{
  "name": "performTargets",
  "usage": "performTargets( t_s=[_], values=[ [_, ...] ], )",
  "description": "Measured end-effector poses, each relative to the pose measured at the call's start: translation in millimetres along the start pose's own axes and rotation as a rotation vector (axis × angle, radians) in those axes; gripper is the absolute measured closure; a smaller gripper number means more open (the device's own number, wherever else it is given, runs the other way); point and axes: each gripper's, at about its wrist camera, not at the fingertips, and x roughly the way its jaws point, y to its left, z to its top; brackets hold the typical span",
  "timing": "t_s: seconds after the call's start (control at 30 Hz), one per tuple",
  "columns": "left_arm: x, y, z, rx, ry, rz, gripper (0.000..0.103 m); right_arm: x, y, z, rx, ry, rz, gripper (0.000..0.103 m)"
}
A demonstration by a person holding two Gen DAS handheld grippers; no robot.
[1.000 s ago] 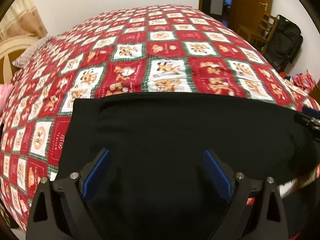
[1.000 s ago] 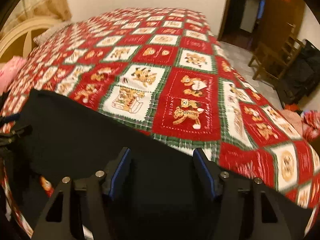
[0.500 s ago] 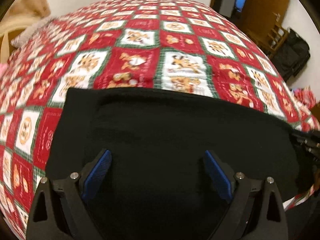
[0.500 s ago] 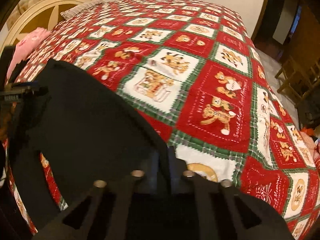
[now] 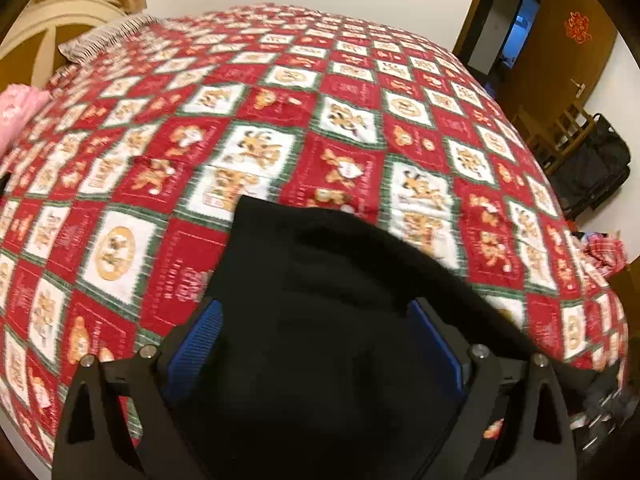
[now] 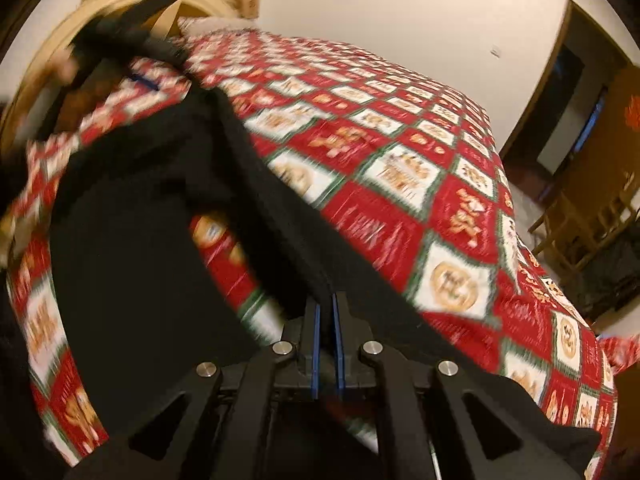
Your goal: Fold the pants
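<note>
The black pants (image 5: 320,320) lie at the bed's near edge on a red checked quilt (image 5: 340,92). The right gripper (image 6: 327,320) pinches their hem; the left gripper (image 5: 316,344) gapes wide above them. Beyond, the quilt lies bare. Its lettering is too blurred to read.

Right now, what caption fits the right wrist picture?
Right gripper pinches black pants over a red patchwork quilt.
</note>
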Motion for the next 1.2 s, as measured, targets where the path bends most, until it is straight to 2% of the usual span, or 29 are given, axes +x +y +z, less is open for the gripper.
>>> performTargets(
  t_s=[0.1, 0.23, 0.33, 0.43, 0.47, 0.5, 0.53, 0.57, 0.7, 0.73, 0.77, 0.87, 0.97, 1.07, 1.2],
  values=[
    [10.0, -9.1, 5.1, -0.021, 0.052, -0.035, 0.007, 5.1, 7.5, -6.1, -0.011, 0.006, -0.016, 0.098],
    [28.9, -22.5, 16.9, -0.063, 0.141, -0.071, 0.007, -3.1, 2.8, -6.0, 0.005, -0.031, -0.013, 0.098],
    [48.7, -34.0, 27.4, -0.075, 0.184, -0.020, 0.007, -1.2, 1.2, -7.7, 0.013, -0.024, -0.008, 0.098],
    [62.8, -37.9, 29.1, -0.055, 0.193, 0.023, 0.008, -4.7, 1.2, -6.3, 0.015, -0.033, -0.025, 0.098],
    [67.3, -36.0, 28.0, -0.060, 0.196, 0.026, 0.014, -6.1, 0.5, -5.1, 0.017, -0.035, -0.030, 0.098],
    [69.6, -33.4, 27.3, -0.070, 0.201, 0.020, 0.024, -7.6, -0.2, -3.4, 0.022, -0.039, -0.033, 0.098],
    [71.5, -28.4, 25.6, -0.090, 0.210, -0.003, 0.030, -9.9, -1.5, -1.0, 0.027, -0.046, -0.036, 0.098],
    [71.7, -23.4, 24.4, -0.112, 0.214, -0.034, 0.042, -13.1, -1.9, 0.0, 0.030, -0.052, -0.040, 0.098],
    [56.7, 0.8, 21.4, -0.208, 0.155, -0.209, 0.080, -32.9, -3.6, 9.5, 0.037, -0.093, -0.059, 0.098],
    [50.4, 5.7, 20.9, -0.217, 0.134, -0.250, 0.083, -38.0, -3.2, 11.0, 0.036, -0.102, -0.062, 0.098],
    [44.8, 8.5, 20.8, -0.216, 0.120, -0.261, 0.087, -44.0, -2.1, 12.5, 0.033, -0.110, -0.070, 0.098],
    [20.2, 11.0, 18.2, -0.184, 0.063, -0.283, 0.092, -61.6, 4.1, 11.6, 0.019, -0.127, -0.081, 0.098],
    [-10.6, 15.3, 10.5, -0.149, -0.012, -0.313, 0.092, -83.0, 15.6, 5.2, 0.009, -0.146, -0.085, 0.098],
    [-44.5, 22.9, -4.0, -0.106, -0.091, -0.323, 0.092, -99.7, 28.5, -4.2, 0.004, -0.164, -0.084, 0.098],
    [-65.5, 34.9, -36.3, -0.097, -0.152, -0.324, 0.092, -110.2, 50.3, -24.1, 0.003, -0.161, -0.060, 0.098]
  ],
)
